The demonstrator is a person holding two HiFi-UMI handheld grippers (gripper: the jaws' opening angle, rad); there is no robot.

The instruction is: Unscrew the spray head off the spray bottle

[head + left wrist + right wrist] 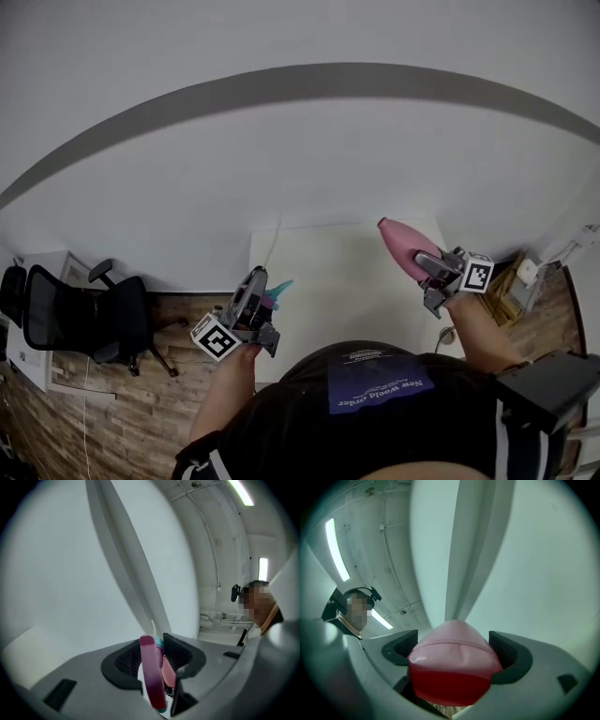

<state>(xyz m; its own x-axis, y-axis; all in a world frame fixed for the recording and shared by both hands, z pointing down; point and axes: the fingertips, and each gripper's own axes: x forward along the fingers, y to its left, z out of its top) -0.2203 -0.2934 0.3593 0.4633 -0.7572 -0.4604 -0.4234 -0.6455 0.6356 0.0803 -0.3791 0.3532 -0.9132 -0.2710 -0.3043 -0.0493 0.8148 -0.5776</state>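
The spray bottle is in two parts, held well apart above the white table (328,309). My left gripper (261,302) is shut on the spray head (277,292), a pink and teal piece. In the left gripper view the spray head (152,679) stands edge-on between the dark pads (183,656). My right gripper (433,272) is shut on the pink bottle body (405,244), which points up and to the left at the table's right side. The right gripper view is filled by the bottle (452,665), which is clamped between both pads with red liquid in its lower part.
A thin white cable (274,246) runs along the table's left edge. A black office chair (84,314) stands on the wooden floor to the left. Boxes and a socket strip (520,277) lie to the right. A white wall rises behind the table.
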